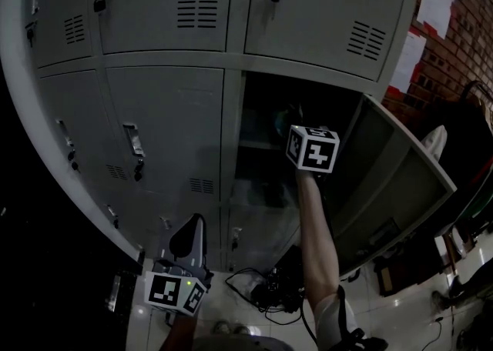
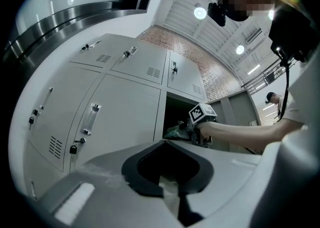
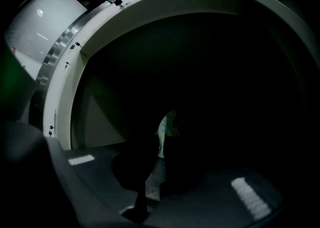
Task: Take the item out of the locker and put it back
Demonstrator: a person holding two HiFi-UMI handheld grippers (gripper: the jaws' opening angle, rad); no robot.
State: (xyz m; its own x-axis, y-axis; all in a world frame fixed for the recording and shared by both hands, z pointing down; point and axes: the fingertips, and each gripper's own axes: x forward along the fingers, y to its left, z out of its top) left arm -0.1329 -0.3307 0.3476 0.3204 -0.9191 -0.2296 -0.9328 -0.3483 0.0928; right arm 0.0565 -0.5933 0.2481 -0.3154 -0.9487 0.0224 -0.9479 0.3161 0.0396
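The open locker (image 1: 258, 161) is the dark compartment right of centre in the head view, its door (image 1: 393, 180) swung out to the right. My right gripper (image 1: 295, 135), with its marker cube (image 1: 312, 149), reaches level into that opening. It is shut on a thin green-and-white packet (image 3: 167, 127), which stands edge-on between the jaws against the dark inside. From the left gripper view the packet (image 2: 174, 132) sits just at the locker mouth in front of the right gripper (image 2: 187, 131). My left gripper (image 1: 189, 243) hangs low at the bottom left, tilted up towards the closed doors, shut and empty.
Closed grey locker doors (image 1: 166, 126) with handles and small padlocks fill the left and top. Black cables (image 1: 262, 292) lie on the tiled floor below the open locker. A brick wall with paper sheets (image 1: 435, 3) stands at the right, with clutter near the open door's foot.
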